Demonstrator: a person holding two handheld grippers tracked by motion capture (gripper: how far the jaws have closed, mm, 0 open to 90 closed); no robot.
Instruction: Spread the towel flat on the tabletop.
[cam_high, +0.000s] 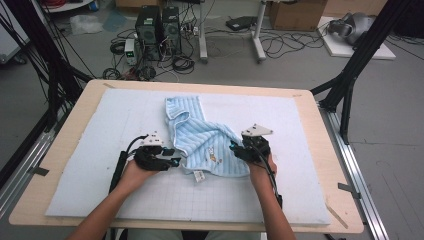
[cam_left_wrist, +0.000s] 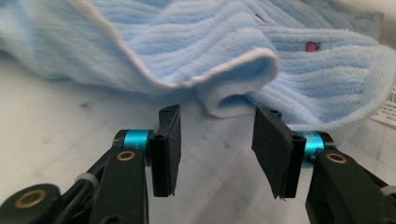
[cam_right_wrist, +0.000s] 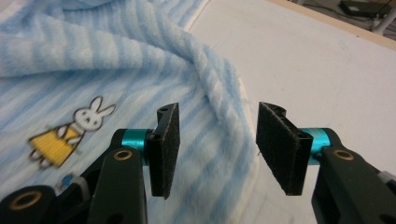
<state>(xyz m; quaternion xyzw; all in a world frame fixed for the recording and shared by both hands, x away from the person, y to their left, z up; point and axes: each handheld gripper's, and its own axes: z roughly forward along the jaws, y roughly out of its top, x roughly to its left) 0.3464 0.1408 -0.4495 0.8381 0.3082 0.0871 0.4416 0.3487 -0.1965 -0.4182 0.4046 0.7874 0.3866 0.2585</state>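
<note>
A light blue striped towel (cam_high: 205, 137) with a rabbit print lies crumpled on the white mat (cam_high: 90, 145). My left gripper (cam_high: 175, 161) is at the towel's left edge, low over the mat. In the left gripper view its jaws (cam_left_wrist: 217, 140) stand open, with a rolled white-trimmed hem of the towel (cam_left_wrist: 233, 79) just past the fingertips and untouched. My right gripper (cam_high: 234, 146) is at the towel's right edge. In the right gripper view it (cam_right_wrist: 217, 135) is open above the towel (cam_right_wrist: 93, 60), and a raised fold runs between the jaws, with no pad pressing on it.
The mat covers a wooden table (cam_high: 62, 150) with bare rims at the sides. A white label (cam_high: 199, 175) hangs at the towel's near edge. Behind the table are computer towers (cam_high: 157, 25), cables and black frame legs (cam_high: 350, 75) on the floor.
</note>
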